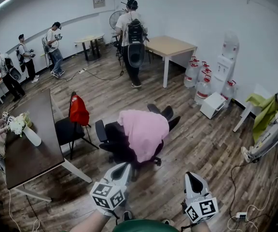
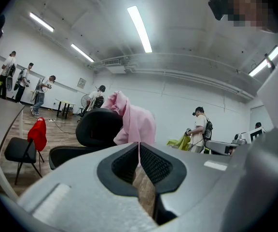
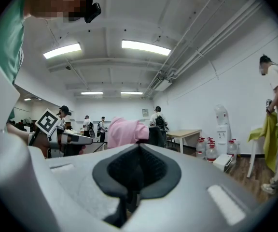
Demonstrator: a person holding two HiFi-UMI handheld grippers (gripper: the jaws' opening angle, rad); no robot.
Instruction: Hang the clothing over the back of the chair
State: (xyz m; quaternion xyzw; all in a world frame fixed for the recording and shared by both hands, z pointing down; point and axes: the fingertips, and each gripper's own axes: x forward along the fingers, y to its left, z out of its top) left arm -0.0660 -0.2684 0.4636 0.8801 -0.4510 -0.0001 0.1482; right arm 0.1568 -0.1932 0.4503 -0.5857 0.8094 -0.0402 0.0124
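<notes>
A pink garment (image 1: 144, 132) lies draped over the back of a black office chair (image 1: 111, 140) in the middle of the wooden floor. The left gripper view shows the pink garment (image 2: 134, 122) hanging over the chair back (image 2: 98, 127); in the right gripper view the garment (image 3: 122, 132) sits farther off. My left gripper (image 1: 123, 167) is low in the head view, just short of the chair, jaws shut with nothing between them (image 2: 139, 146). My right gripper (image 1: 193, 177) is beside it, apart from the chair, its jaws closed and empty (image 3: 139, 149).
A black folding chair with a red garment (image 1: 78, 111) stands left of the office chair, by a dark table (image 1: 30, 153) carrying a white vase (image 1: 32, 136). Water bottles (image 1: 199, 81) and a light wooden table (image 1: 170, 46) stand farther back. Several people are around; one at right holds green cloth (image 1: 264, 114).
</notes>
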